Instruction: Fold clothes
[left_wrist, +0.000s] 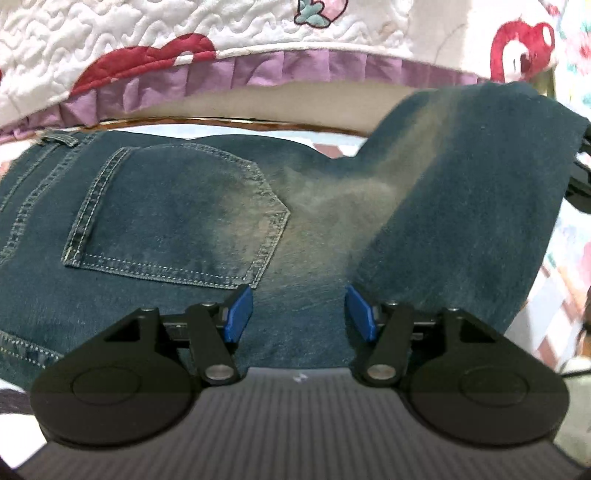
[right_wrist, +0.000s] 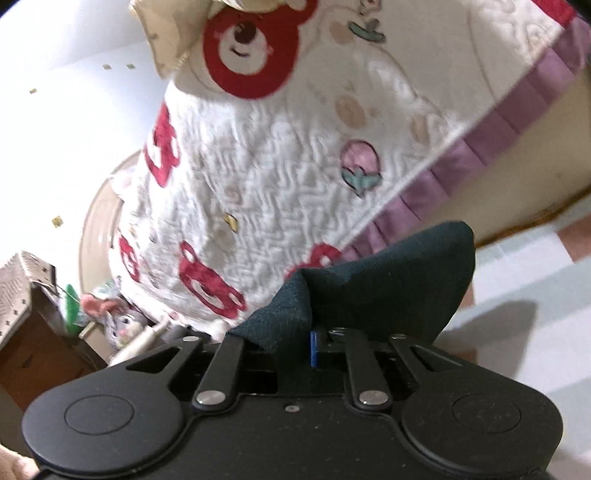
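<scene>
The dark blue denim jeans (left_wrist: 177, 221) lie seat-up in front of you on a pale surface, whether bed or floor I cannot tell, with the stitched back pocket (left_wrist: 177, 218) facing the left wrist camera. One leg (left_wrist: 472, 192) rises off to the right and is blurred. That fits your right claw (right_wrist: 314, 343), which is clamped on a bunch of the same dark cloth (right_wrist: 369, 288), its blue pads nearly meeting with a peak of fabric pushed up above them. Judging by this, you hold the leg up to carry it over for a fold.

Your left claw (left_wrist: 299, 310) hangs wide just above the seat, below the pocket, with nothing between its blue pads. It seems placed to pin or pinch the denim there while the other side travels.

Just behind the jeans hangs a white quilted bedspread with red bear patches and a purple pleated frill (left_wrist: 236, 74); it stands close to the lifted leg and could snag it. In the right wrist view, a brown wooden cabinet (right_wrist: 40, 343) and a plush toy (right_wrist: 125, 325) sit well apart at the far left, out of your way.
</scene>
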